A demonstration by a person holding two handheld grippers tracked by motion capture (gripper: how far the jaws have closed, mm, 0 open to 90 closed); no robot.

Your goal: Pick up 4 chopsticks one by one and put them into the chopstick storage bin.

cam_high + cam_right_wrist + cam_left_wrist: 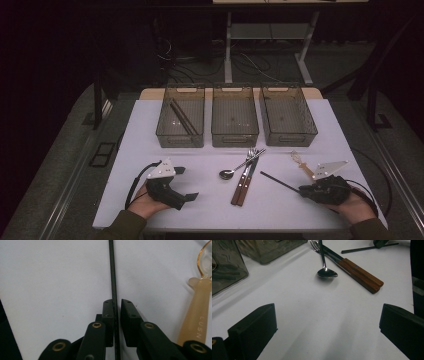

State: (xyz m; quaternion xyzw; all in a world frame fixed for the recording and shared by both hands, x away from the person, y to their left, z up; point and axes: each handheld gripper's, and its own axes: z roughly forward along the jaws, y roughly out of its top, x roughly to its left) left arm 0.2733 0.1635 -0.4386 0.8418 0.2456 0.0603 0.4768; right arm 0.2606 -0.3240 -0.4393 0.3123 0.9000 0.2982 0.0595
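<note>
Dim room, perhaps slightly blurred edges.

Three bins stand side by side along the far edge of the table (pixel 150 150): a left bin (pixel 181 116) with two chopsticks (pixel 183 119) lying in it, a middle bin (pixel 234 116) and a right bin (pixel 287 115). Before the middle bin lie a spoon (pixel 234 169) and, just to its right, two wooden-handled utensils (pixel 245 181) side by side, their heads touching the spoon's handle. Farther right lies a single chopstick (pixel 278 181), with a small whisk (pixel 302 164) behind it. The left gripper (pixel 183 184) rests at the near left, the right gripper (pixel 303 189) at the near right, over the chopstick's near end.
</note>
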